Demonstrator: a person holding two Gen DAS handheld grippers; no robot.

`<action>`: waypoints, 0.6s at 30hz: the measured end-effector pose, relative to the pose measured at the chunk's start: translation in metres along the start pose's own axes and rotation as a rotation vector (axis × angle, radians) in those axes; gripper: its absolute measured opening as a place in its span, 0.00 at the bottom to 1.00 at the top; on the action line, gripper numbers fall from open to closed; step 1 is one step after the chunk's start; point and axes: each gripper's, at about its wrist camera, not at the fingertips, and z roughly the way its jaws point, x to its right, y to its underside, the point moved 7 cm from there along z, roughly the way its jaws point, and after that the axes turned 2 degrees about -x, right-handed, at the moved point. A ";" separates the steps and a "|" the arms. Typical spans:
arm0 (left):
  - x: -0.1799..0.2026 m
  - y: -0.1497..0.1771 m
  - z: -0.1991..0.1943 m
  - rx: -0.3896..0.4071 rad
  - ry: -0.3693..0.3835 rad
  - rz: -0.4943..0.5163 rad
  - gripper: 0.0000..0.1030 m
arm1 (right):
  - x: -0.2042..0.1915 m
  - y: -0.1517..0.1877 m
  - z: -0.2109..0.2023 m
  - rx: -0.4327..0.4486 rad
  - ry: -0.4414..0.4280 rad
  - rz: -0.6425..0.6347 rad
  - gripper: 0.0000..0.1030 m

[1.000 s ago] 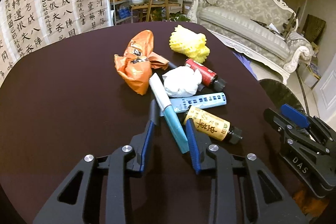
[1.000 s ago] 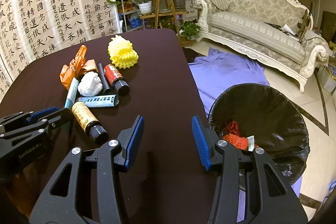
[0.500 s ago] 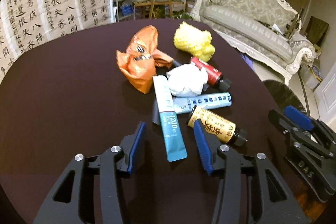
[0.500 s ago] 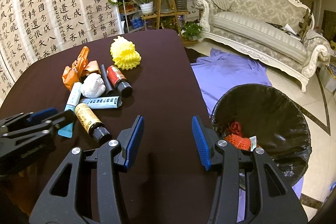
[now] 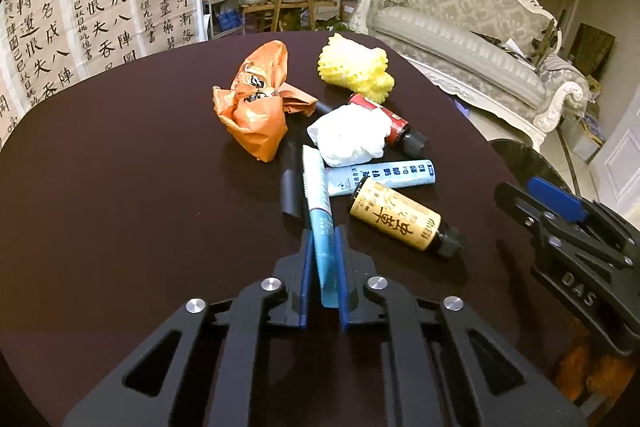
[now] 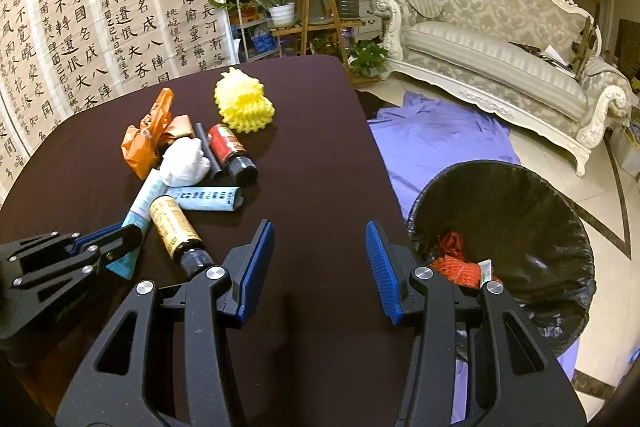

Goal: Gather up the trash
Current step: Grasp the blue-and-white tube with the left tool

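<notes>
Teal sachet (image 5: 322, 227) sits clamped between the just-closed left gripper's (image 5: 323, 269) pads.

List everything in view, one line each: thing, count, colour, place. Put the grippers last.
table: 1, dark brown, under the trash.
orange wrapper: 1, orange, far left of the pile.
foam net: 1, yellow, far side of the pile.
tissue wad: 1, white, pile middle.
red bottle: 1, red with black cap, behind the tissue wad.
black tube: 1, black, left of the sachet.
light blue tube: 1, pale blue, lying crosswise.
yellow bottle: 1, yellow label, black cap, nearest.
sachet: 1, teal and white, in the left gripper.
bin: 1, black liner, floor beside the table.
left gripper: just closed on the sachet.
right gripper: open, empty.
</notes>
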 end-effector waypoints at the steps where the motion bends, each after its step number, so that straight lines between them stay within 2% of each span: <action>1: -0.001 0.001 -0.004 0.003 0.004 0.000 0.08 | -0.004 0.000 0.000 0.000 -0.004 -0.007 0.45; 14: -0.031 0.016 -0.018 -0.001 0.005 -0.034 0.09 | -0.046 -0.001 -0.001 -0.009 -0.053 -0.092 0.46; 17: -0.035 0.015 -0.019 0.006 -0.007 -0.039 0.25 | -0.052 0.000 0.000 -0.014 -0.058 -0.100 0.46; 18: -0.035 0.014 -0.018 0.008 -0.007 -0.042 0.34 | -0.053 0.000 0.001 -0.016 -0.059 -0.103 0.46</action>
